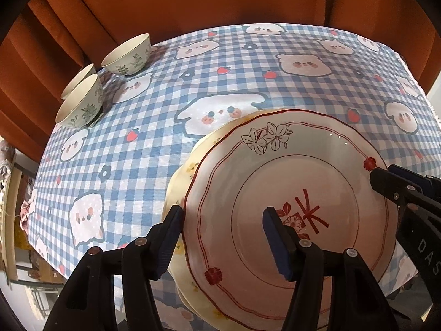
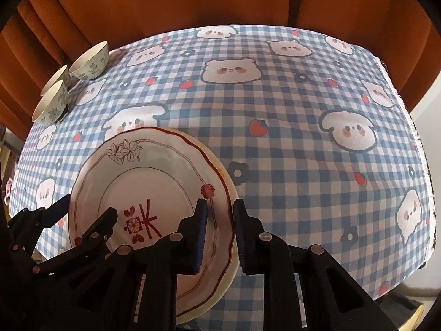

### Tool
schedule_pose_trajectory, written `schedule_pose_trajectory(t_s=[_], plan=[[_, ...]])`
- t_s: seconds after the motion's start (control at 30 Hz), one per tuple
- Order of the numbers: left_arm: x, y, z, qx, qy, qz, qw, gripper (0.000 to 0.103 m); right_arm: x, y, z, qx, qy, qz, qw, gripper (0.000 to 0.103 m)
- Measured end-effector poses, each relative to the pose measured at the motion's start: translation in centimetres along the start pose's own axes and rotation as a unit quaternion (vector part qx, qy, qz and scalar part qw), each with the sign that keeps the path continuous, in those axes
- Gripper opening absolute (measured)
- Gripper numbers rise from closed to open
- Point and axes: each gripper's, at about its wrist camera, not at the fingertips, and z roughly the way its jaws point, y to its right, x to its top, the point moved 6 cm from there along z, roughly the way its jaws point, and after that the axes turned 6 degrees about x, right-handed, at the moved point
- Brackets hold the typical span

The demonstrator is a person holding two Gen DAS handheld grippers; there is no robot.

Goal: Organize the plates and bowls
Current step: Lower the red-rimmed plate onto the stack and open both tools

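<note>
Plainly, both tongs (image 1: 223,237) (image 2: 220,237) gape astride stacked plates (image 1: 275,193); bowls (image 1: 126,55) empty.

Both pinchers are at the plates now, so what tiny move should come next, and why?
Probably close the right tool on the rim of the red-trimmed white plate. Its fingers are open and straddle that edge above the yellow plate. The left tool is open too.

top plate (image 1: 289,193) on lower plate (image 1: 179,176), stack near edge of table (image 1: 248,60), about 6 o'clock | three bowls (image 1: 128,55) clustered at 10 o'clock, far left corner, well apart from plates | left gripper (image 1: 223,237) straddles stack's left rim | right gripper (image 2: 220,234) straddles its right rim | curtain (image 1: 193,0) behind table, 12 o'clock
</note>
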Motion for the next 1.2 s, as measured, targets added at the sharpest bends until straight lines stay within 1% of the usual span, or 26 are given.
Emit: schedule_pose_trajectory(t_s=[0.2,0.33,0.4,0.43,0.5,0.53,0.6,0.63,0.67,0.73,0.83,1.03,1.1,1.2], plan=[[-0.1,0.1,0.1,0.007,-0.004,-0.010,0.9999,0.072,0.3,-0.7,0.4,-0.007,-0.003,-0.025,1.000,0.021],[-0.1,-0.1,0.1,0.000,-0.007,-0.023,0.9997,0.079,0.3,-0.9,0.6,-0.004,-0.004,-0.037,0.999,0.022],[-0.3,-0.1,0.2,-0.003,-0.013,-0.025,0.9996,0.085,0.4,-1.0,0.7,-0.001,-0.004,-0.039,0.999,0.022],[-0.4,-0.1,0.3,-0.003,-0.015,-0.027,0.9995,0.088,0.4,-1.0,0.7,0.003,-0.005,-0.037,0.999,0.025],[-0.5,-0.2,0.2,-0.006,-0.016,-0.031,0.9994,0.088,0.5,-1.0,0.7,0.007,-0.005,-0.026,1.000,0.025],[-0.5,-0.3,0.2,-0.006,-0.016,-0.032,0.9993,0.089,0.5,-0.9,0.7,0.012,-0.005,-0.016,1.000,0.029],[-0.5,-0.5,0.2,-0.007,-0.017,-0.035,0.9992,0.089,0.5,-1.0,0.7,0.017,-0.007,-0.009,1.000,0.045],[-0.5,-0.7,0.2,-0.008,-0.018,-0.037,0.9991,0.090,0.4,-1.2,0.7,0.016,-0.007,-0.009,1.000,0.060],[-0.6,-0.9,0.2,-0.010,-0.018,-0.040,0.9990,0.090,0.4,-1.3,0.6,0.016,-0.005,-0.010,1.000,0.066],[-0.5,-1.4,0.1,-0.019,-0.020,-0.049,0.9984,0.091,0.5,-1.7,0.4,0.014,0.000,-0.013,1.000,0.066],[-0.4,-2.2,-0.2,-0.030,-0.013,-0.057,0.9979,0.091,0.5,-2.4,0.4,0.009,-0.005,-0.016,1.000,0.066],[0.1,-4.4,-0.2,-0.053,0.001,-0.043,0.9977,0.091,0.7,-4.4,0.4,0.002,-0.005,-0.014,1.000,0.068],[0.4,-5.7,-0.1,-0.059,0.008,-0.032,0.9977,0.091,0.8,-5.6,0.4,-0.004,-0.002,-0.012,1.000,0.068],[0.7,-7.7,0.5,-0.073,0.006,-0.027,0.9970,0.091,1.1,-7.7,0.5,-0.012,0.004,-0.003,1.000,0.068]])
